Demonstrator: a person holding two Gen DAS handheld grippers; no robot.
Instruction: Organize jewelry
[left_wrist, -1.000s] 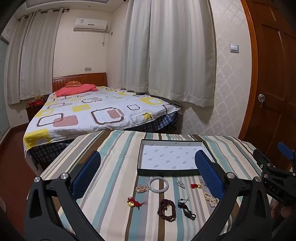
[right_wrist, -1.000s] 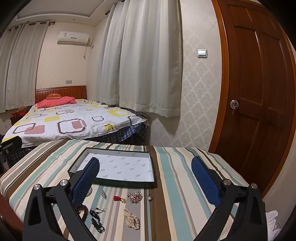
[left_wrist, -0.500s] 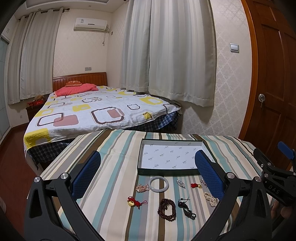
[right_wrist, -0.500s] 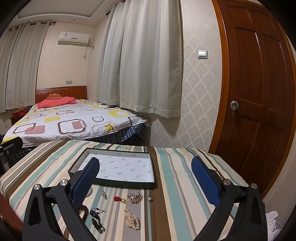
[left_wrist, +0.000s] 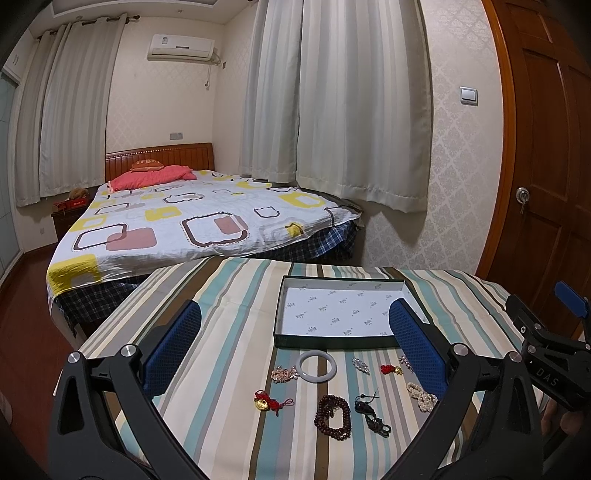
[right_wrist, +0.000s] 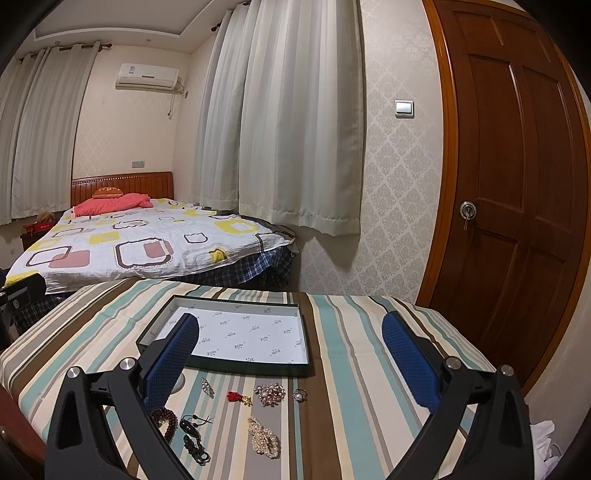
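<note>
Jewelry pieces are lying loose on the striped tablecloth (left_wrist: 229, 325), just in front of the shallow dark-rimmed box with white printed lining (left_wrist: 341, 314), and nothing is being held yet. Nearest in the left wrist view, a dark red wooden bead bracelet (left_wrist: 332, 416) is resting at 6 o'clock of the group, with a black knotted cord charm (left_wrist: 371, 412) just beside it at 3 o'clock and a gold-and-red tassel charm (left_wrist: 267, 400) at 9 o'clock. Farther on, a pale jade-white bangle (left_wrist: 317, 369) is lying close under the box's near wall. In the right wrist view, a cream pearl strand (right_wrist: 263, 438) is sitting nearest, with a pink crystal brooch (right_wrist: 270, 394) and a small ring (right_wrist: 300, 395) beyond it.

The left gripper (left_wrist: 293, 350) and right gripper (right_wrist: 290, 360) are both being held wide apart above the cloth, empty. The task is judged to be at its start, with the box unfilled. For the first pick, one piece should be approached alone, with the fingertips being lowered to straddle it and closed low against the cloth, so that neighbouring beads are not being dragged along.
</note>
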